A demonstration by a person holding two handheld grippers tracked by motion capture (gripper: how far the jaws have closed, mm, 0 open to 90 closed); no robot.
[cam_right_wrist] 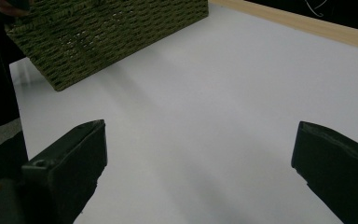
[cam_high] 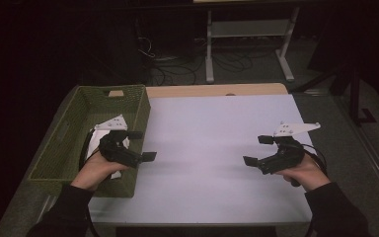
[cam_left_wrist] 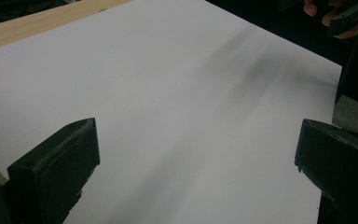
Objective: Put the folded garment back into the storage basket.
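Observation:
A green woven basket (cam_high: 74,128) stands on the left side of the white table (cam_high: 212,143); its side wall (cam_right_wrist: 102,32) fills the upper left of the right gripper view. My left gripper (cam_high: 142,145) hovers over the basket's right rim, jaws wide apart and pointing right over the table, with nothing between them (cam_left_wrist: 196,158). My right gripper (cam_high: 257,150) is held above the table's right part, pointing left, open and empty (cam_right_wrist: 200,158). Something white lies in the basket under my left hand; I cannot tell what it is.
A wooden strip (cam_high: 217,90) runs along the table's far edge. Beyond it stand a metal frame (cam_high: 249,39) and cables on a dark floor. The other hand and its gripper (cam_left_wrist: 345,16) appear at the top right of the left gripper view.

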